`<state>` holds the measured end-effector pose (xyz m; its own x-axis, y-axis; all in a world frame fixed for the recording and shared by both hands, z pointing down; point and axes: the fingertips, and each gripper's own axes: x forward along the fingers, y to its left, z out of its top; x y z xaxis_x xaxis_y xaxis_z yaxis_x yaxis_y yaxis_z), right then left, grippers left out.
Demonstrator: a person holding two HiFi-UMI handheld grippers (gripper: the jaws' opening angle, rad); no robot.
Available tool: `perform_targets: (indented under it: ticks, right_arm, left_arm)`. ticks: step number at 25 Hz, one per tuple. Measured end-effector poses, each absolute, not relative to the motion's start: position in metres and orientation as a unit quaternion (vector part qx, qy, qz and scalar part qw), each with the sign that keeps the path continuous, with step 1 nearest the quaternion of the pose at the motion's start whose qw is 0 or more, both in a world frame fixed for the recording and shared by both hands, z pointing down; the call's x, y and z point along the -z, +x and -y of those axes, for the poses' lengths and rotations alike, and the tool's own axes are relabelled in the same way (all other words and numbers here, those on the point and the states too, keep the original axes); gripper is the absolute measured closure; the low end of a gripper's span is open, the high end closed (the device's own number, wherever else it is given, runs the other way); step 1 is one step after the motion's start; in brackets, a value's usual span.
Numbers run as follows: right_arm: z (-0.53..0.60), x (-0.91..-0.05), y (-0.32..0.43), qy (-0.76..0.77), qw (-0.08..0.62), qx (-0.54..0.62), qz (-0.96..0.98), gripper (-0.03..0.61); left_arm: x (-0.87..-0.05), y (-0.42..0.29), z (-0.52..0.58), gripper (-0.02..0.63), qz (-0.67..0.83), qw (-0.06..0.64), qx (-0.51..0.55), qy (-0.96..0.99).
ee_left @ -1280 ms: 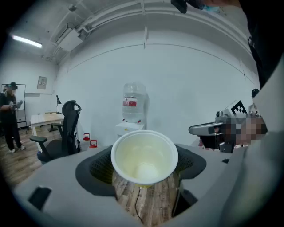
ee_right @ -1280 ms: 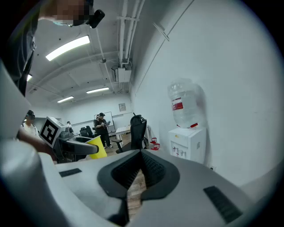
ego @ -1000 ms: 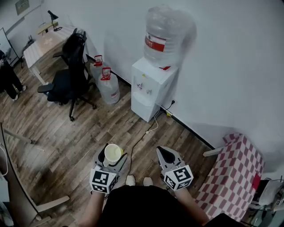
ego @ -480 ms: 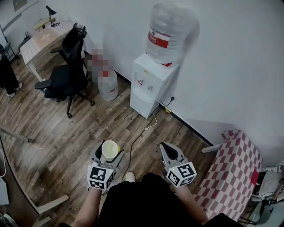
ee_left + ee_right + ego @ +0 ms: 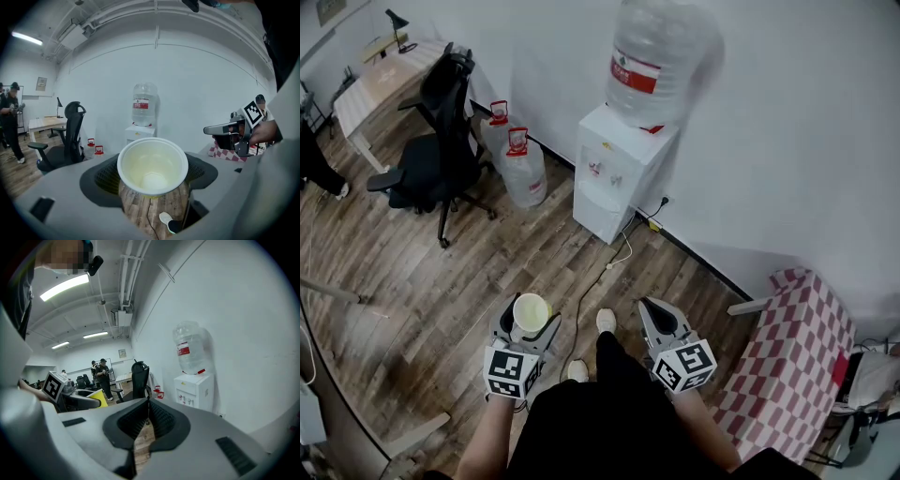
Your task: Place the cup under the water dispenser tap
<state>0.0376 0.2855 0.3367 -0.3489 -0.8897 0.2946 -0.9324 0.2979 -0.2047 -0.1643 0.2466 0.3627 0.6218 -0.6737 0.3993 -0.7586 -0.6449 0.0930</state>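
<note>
The left gripper (image 5: 528,326) is pinching the cup (image 5: 531,310) between its two jaws, which are pressing on the cup's sides just below the rim. The cup is standing upright with its mouth facing up, and its pale inside appears to be empty, though the bottom is hard to read. It is hanging above the wooden floor (image 5: 487,262), well apart from the water dispenser (image 5: 614,178) and not under the taps (image 5: 602,170). The right gripper (image 5: 653,313) is hovering beside the left one, equally far from the dispenser, with its jaws pressed together and nothing between them.

The dispenser is standing against the white wall, carrying a big clear bottle (image 5: 656,58) with a red label on top. Two spare bottles (image 5: 516,159) are sitting on the floor to the dispenser's left, and a black office chair (image 5: 436,141) is standing farther left of those. A cable (image 5: 602,279) is trailing over the floor from the dispenser's foot toward the person. A red-and-white checked cloth (image 5: 792,366) is lying well to the dispenser's right.
</note>
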Motion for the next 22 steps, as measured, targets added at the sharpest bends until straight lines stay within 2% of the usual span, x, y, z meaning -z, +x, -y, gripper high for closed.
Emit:
perform_targets:
  ticks: [22]
  right_arm:
    - [-0.109,-0.352,0.119,0.496,0.059,-0.181,0.847,0.555]
  left_arm:
    - [-0.353,-0.062,-0.089,0.225,0.445,0.125,-0.178,0.869]
